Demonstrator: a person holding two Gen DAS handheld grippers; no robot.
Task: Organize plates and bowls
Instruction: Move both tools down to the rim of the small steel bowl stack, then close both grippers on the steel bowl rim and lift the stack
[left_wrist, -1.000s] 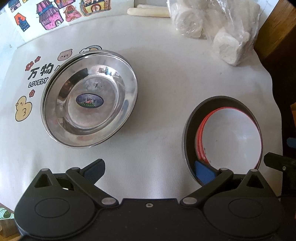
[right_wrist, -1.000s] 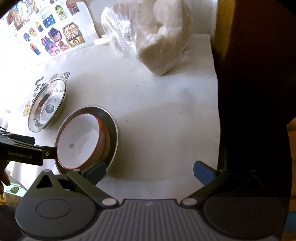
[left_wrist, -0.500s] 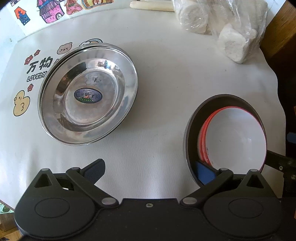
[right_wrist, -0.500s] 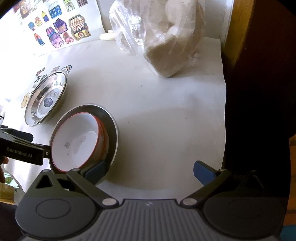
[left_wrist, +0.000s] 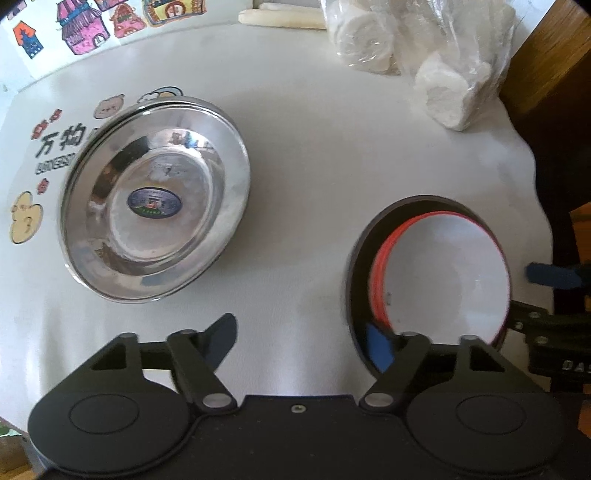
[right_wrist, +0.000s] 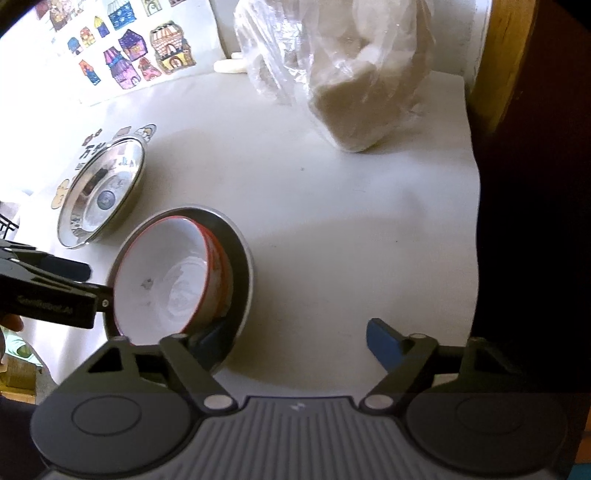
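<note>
Two grippers flank the bowl, white with a red rim, sitting in a dark dish at the tabletop's near right. Left gripper and right gripper jaws have just been closing; each has one pad inside the dish by the bowl, neither clamps anything. Steel plate sits apart, left.

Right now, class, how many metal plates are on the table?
2: one bare steel plate at the left by the cartoon stickers, and one plate nearer the middle under the red-rimmed bowls. Stacked ones may be hidden.
</note>
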